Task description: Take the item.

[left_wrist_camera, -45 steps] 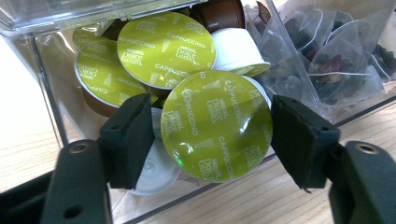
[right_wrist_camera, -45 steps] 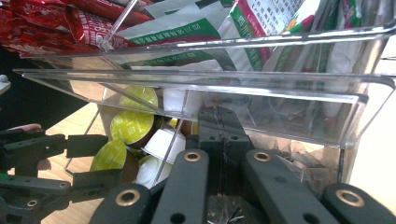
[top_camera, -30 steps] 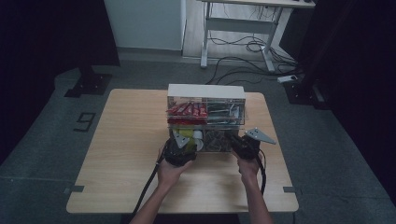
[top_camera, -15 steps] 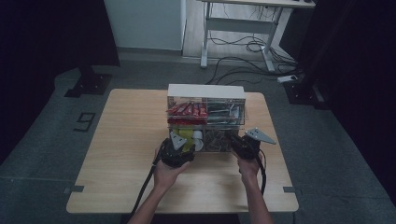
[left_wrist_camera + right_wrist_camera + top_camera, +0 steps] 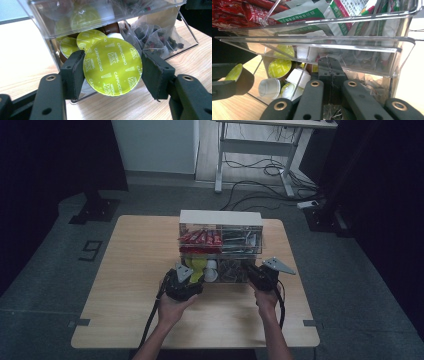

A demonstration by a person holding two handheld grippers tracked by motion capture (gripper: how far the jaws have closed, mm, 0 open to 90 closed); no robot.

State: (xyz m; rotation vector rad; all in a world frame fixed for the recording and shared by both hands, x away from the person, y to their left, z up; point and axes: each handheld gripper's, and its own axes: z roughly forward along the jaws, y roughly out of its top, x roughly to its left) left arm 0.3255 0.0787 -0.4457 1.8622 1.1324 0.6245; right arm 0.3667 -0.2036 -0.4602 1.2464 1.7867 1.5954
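Green-lidded capsule [image 5: 112,67] hides its body between the left tongs [image 5: 113,75].

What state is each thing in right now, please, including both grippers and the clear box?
Left gripper: jaws shut on the capsule.
Round lime-green foil-topped cappuccino capsule: clamped by its sides, just outside the box's lower opening.
Right gripper: jaws shut, empty, at the lower right compartment.
Clear plastic two-tier organiser box: upright on the table, stocked.
Pale wooden table: bears the box.
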